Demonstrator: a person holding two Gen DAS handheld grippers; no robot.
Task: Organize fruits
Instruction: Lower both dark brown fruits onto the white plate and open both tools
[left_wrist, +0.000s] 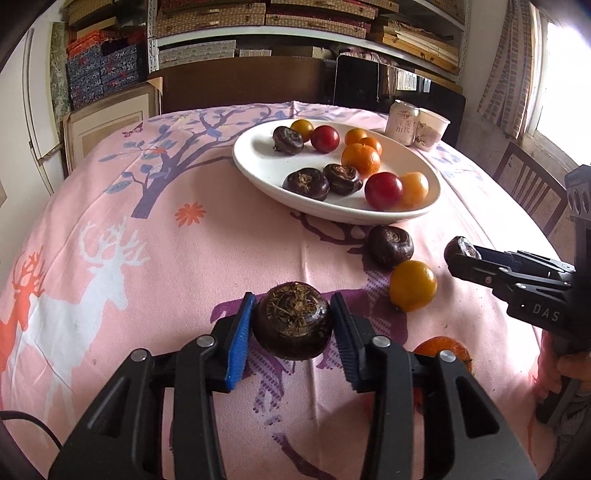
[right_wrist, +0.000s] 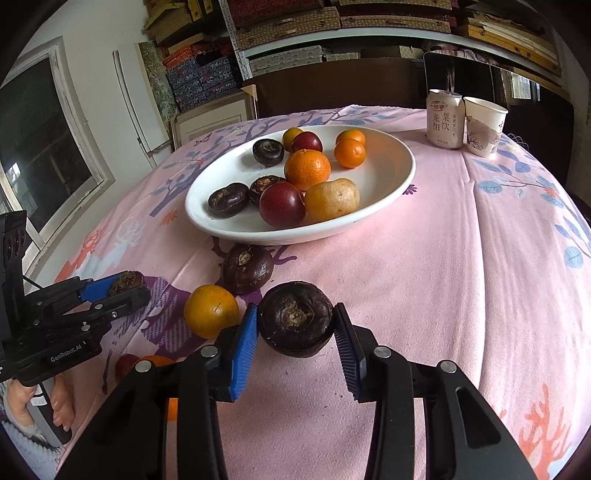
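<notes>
My left gripper (left_wrist: 292, 299) is shut on a dark water chestnut (left_wrist: 291, 325), both blue pads (left_wrist: 238, 339) pressing its sides low over the pink tablecloth. My right gripper (right_wrist: 295, 308) is shut on another water chestnut (right_wrist: 295, 321) in the same way. Each gripper shows in the other's view: the left gripper (right_wrist: 125, 286) at the left edge, the right gripper (left_wrist: 461, 254) at the right. Beyond them a white oval plate (left_wrist: 258, 162) (right_wrist: 388, 166) holds several chestnuts, oranges and red plums. A loose chestnut (right_wrist: 246, 269) and a yellow-orange fruit (right_wrist: 211, 311) lie between the grippers.
An orange (left_wrist: 443, 347) lies half hidden under my left gripper's finger, with a red fruit (right_wrist: 125, 365) beside it. A drink can (right_wrist: 445, 118) and a paper cup (right_wrist: 484, 125) stand at the table's far right. A wooden chair (left_wrist: 532, 188) stands to the right. Shelves fill the back wall.
</notes>
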